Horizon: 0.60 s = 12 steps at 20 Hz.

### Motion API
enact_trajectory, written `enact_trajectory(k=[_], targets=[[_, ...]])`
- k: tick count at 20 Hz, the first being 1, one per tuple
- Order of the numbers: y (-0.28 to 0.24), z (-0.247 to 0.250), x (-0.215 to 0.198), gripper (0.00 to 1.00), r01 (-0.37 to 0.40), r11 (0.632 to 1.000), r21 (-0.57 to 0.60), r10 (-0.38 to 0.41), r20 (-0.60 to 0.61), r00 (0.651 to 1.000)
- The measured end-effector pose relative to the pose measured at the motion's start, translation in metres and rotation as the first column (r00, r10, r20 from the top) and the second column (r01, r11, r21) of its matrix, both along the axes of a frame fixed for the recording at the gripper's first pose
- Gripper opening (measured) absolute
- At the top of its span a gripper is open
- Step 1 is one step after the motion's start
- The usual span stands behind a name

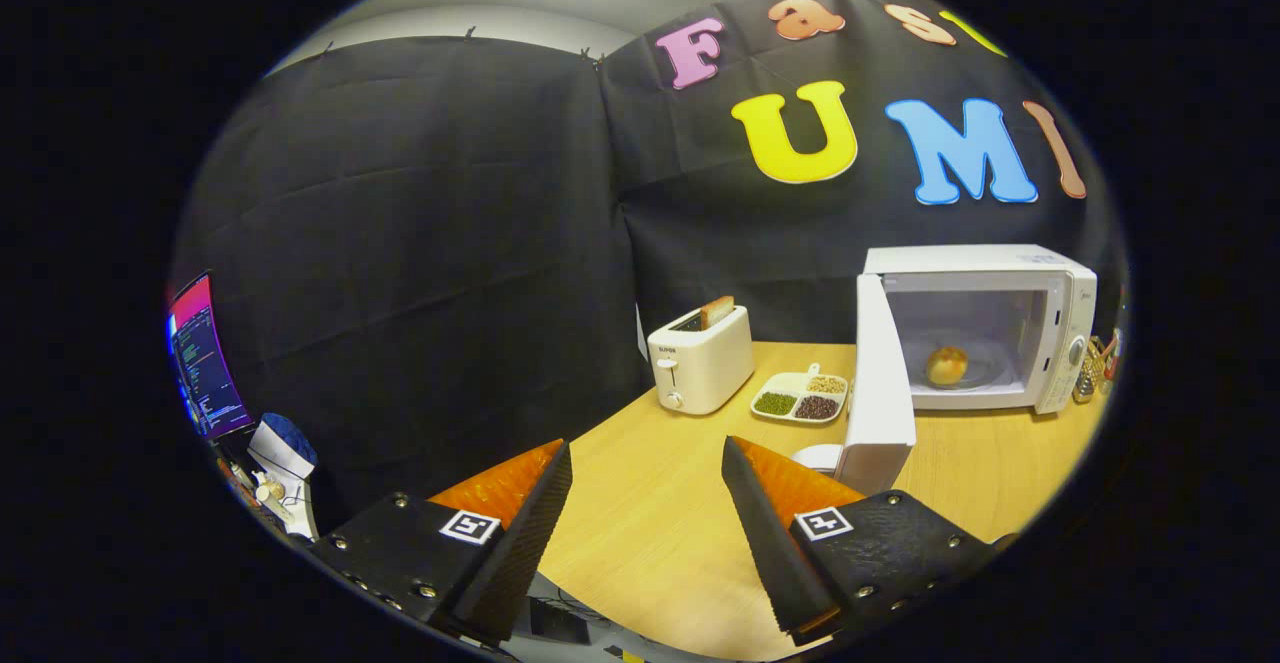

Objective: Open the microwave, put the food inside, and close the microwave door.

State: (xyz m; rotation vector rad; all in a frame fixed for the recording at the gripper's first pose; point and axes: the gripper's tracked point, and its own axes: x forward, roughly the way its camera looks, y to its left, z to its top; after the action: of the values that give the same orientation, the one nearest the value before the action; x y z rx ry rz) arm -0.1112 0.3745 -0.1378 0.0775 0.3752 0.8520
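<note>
A: Where does the food sit?

B: The round golden bread roll [946, 365] rests on the glass turntable inside the white boxy microwave [1000, 328], which stands on the light wooden table [650, 503].

A: And the door?

B: The white microwave door [878, 393] hangs wide open, swung out toward the gripper [647, 491].

A: What are the fingers doing?

B: They are spread apart with nothing between them, hovering over the table's near side, well short of the door.

A: So which step is this?

B: I judge loading done; closing remains. The gripper should get behind the door's outer face and push it round until it latches.
</note>
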Motion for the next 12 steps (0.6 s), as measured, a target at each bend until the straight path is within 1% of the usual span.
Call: enact_trajectory(k=[2, 3, 4, 5, 6, 7, 8, 9, 10, 11, 12], targets=[[-0.005, -0.013, 0.007, 0.91, 0.016, 1.0, -0.014, -0.016, -0.02, 1.0], [-0.009, -0.016, 0.013, 0.79, 0.027, 0.999, -0.027, -0.028, -0.029, 0.999], [-0.012, -0.02, 0.019, 0.77, 0.035, 0.999, -0.029, -0.036, -0.037, 0.999], [-0.02, -0.017, 0.019, 0.7, 0.043, 0.999, -0.026, -0.044, -0.04, 0.998], [-0.019, -0.02, 0.027, 0.64, 0.065, 0.997, -0.032, -0.066, -0.034, 0.997], [-0.023, -0.021, 0.031, 0.41, 0.075, 0.997, -0.036, -0.077, -0.037, 0.996], [-0.029, -0.022, 0.033, 0.34, 0.087, 0.995, -0.041, -0.089, -0.038, 0.995], [-0.037, -0.022, 0.037, 0.21, 0.107, 0.993, -0.052, -0.108, -0.029, 0.994], [-0.038, -0.024, 0.038, 0.08, 0.108, 0.993, -0.05, -0.11, -0.035, 0.993], [-0.039, -0.028, 0.042, 0.01, 0.101, 0.993, -0.061, -0.104, -0.04, 0.994], [-0.043, -0.028, 0.043, 0.01, 0.098, 0.992, -0.073, -0.101, -0.035, 0.994]])
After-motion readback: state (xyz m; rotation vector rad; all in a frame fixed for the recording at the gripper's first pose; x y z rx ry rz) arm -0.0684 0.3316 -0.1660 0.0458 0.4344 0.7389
